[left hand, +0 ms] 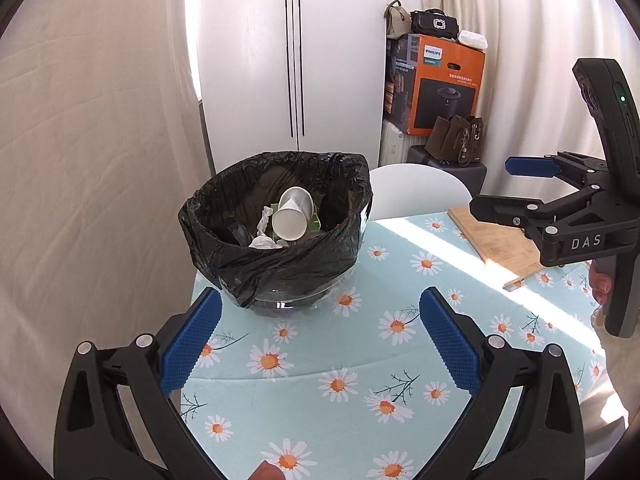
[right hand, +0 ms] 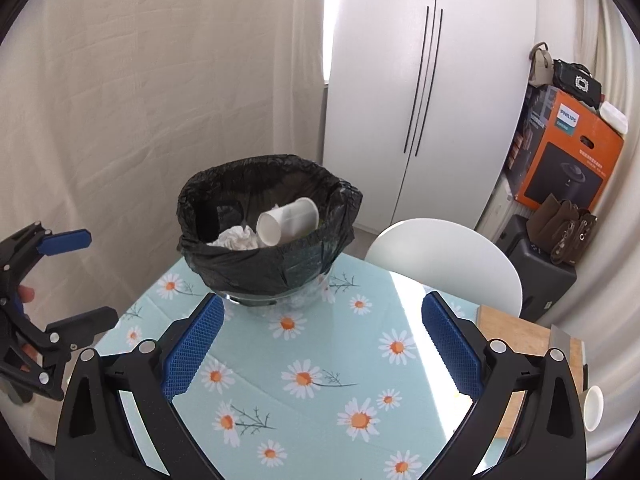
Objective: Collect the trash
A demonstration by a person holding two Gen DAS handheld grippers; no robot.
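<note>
While both grippers are held wide apart and empty, the lined bin (left hand: 276,228) is recorded ahead of the left gripper (left hand: 320,344) and right gripper (right hand: 322,344), a paper cup (left hand: 294,216) and tissues (right hand: 236,238) inside. Remaining trash is best sought at the table edge: a second cup (right hand: 593,407), outside the right-hand finger, is shown only by the right wrist view.

White two-door wardrobe (left hand: 292,64) against rear wall. Cream curtains (left hand: 96,128) left. Orange Philips box (left hand: 436,84) stacked right, handbags atop. White chair (right hand: 444,256) behind daisy-print tablecloth (left hand: 360,360). Sunlight band crosses table.
</note>
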